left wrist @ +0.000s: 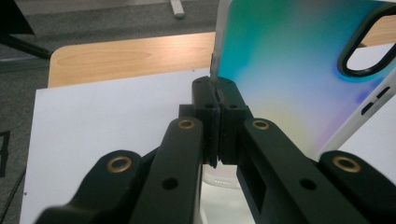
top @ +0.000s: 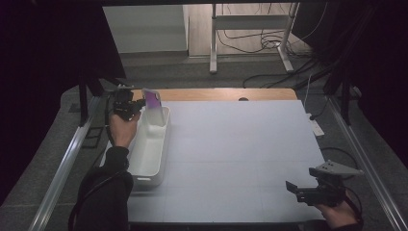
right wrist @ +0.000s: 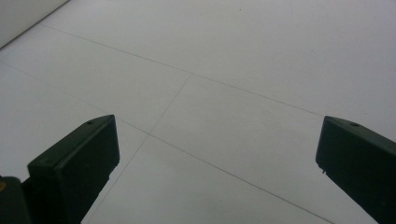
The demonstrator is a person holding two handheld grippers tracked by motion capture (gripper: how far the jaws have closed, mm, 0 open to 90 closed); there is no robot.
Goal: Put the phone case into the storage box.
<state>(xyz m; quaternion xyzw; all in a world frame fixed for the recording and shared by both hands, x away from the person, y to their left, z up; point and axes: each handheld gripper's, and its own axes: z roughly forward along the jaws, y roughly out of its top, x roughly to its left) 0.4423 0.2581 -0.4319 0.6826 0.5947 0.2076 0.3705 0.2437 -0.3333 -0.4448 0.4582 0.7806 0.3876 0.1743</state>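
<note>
Covering most of the table (top: pixel 231 159) is a white mat, with a white bin (top: pixel 150 149) at nine o'clock. The left gripper (top: pixel 139 103) hangs over the bin's far end, jaws clamped on the edge of a phone case (top: pixel 153 103). Looks like the drop-off step: next, lower it inside and let go. The case shines iridescent, teal to purple, with a black-rimmed camera cutout (left wrist: pixel 369 44). The right gripper (top: pixel 291 188) rests at five o'clock, jaws wide, empty.
</note>
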